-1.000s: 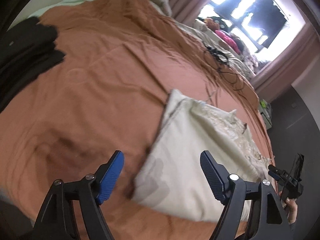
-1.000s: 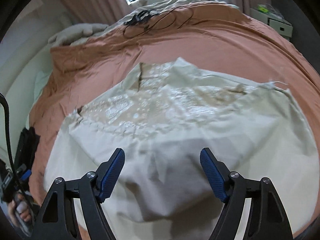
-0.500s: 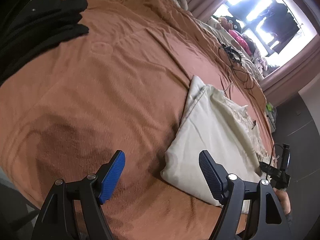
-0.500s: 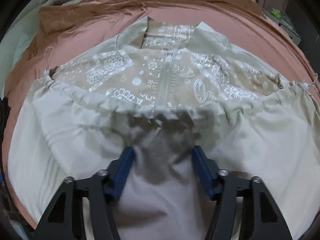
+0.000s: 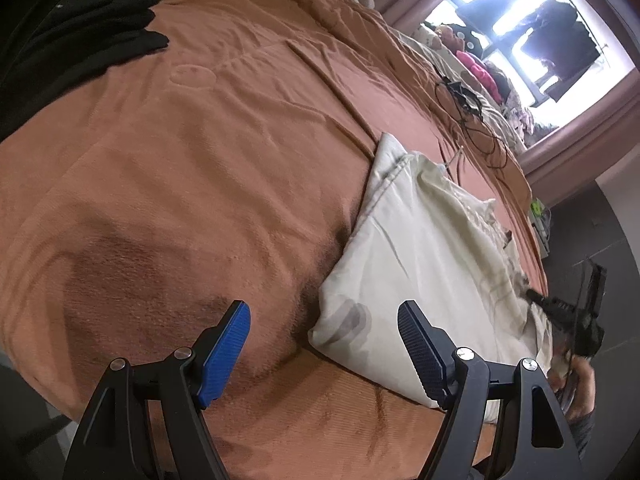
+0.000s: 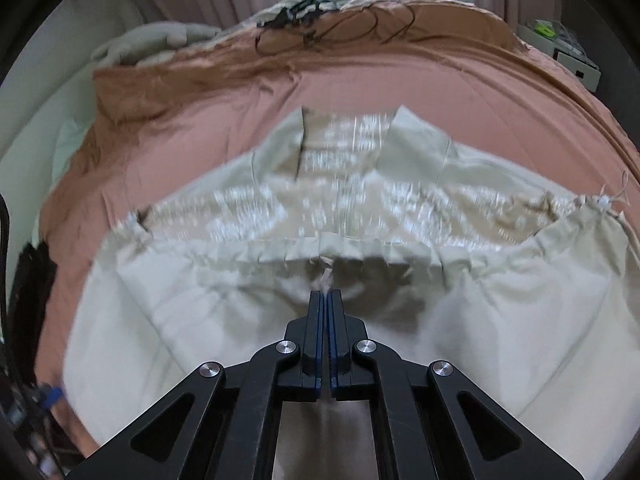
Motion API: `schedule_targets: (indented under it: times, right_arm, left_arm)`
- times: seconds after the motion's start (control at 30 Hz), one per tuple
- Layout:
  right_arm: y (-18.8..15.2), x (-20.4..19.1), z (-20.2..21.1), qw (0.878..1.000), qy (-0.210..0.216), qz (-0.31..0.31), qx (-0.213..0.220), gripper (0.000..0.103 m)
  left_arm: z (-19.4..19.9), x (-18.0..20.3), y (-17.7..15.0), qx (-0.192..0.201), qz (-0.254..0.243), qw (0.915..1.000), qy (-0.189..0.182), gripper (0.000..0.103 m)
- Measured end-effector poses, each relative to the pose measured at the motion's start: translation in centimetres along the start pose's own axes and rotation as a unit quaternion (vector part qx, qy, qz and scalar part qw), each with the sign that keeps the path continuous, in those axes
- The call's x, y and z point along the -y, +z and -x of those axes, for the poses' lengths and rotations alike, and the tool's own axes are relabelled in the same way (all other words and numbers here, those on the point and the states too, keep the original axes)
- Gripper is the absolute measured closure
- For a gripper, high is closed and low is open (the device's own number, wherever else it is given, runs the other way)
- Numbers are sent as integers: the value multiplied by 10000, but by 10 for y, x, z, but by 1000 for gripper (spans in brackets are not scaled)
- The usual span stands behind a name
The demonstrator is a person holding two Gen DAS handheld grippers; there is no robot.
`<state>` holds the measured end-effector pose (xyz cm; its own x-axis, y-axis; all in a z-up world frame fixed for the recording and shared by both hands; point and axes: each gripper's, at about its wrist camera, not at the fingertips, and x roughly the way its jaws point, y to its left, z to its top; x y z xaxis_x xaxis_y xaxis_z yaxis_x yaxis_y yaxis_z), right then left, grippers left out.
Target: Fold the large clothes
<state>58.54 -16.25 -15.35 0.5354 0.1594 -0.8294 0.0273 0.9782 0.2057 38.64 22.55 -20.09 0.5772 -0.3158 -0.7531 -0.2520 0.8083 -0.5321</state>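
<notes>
Work surface: a bed covered by a rust-orange blanket (image 5: 192, 168), creased and showing soft hollows near its close edge. On it lies the cream garment (image 5: 424, 256), folded over on itself, its patterned inner lining (image 6: 352, 196) exposed toward the far side and a gathered hem running across the middle of the right view.

My left gripper (image 5: 324, 344) hangs above the blanket's near edge with its blue pads wide apart and nothing between them; the garment's near corner lies just ahead of its right pad.

My right gripper (image 6: 325, 300) has just been closing; its pads now stand together, pinching a small tuft of the cream fabric just below the gathered hem.

Surroundings: dark clothing (image 5: 76, 28) is heaped at the blanket's far left corner. Black cables (image 6: 320, 24) lie tangled near the far end of the bed. Beyond them sit a pale quilt, pink and mixed laundry (image 5: 476, 72), mauve curtains (image 5: 580, 148) and a bright window (image 5: 520, 28). A white drawer unit (image 6: 572, 60) stands to the right of the bed on a dark floor.
</notes>
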Motion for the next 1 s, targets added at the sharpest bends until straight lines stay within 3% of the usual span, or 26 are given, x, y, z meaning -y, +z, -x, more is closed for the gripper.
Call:
schedule_targets:
  times: [0.2, 0.47, 0.67, 1.0]
  right_arm:
    - [14, 8, -22, 9994, 95, -343, -14, 101]
    - [12, 20, -64, 9985, -201, -465, -189, 101]
    - [11, 21, -69, 9987, -193, -430, -207, 101]
    - [10, 25, -68, 9985, -97, -499, -217, 101]
  left_arm:
    - [-8, 7, -1, -100, 27, 9999, -41, 26]
    - [-22, 7, -1, -317, 135, 9994, -97, 25]
    - [-29, -1, -2, -392, 549, 9969, -395, 25]
    - [-43, 14, 1, -518, 522, 9937, -843, 25]
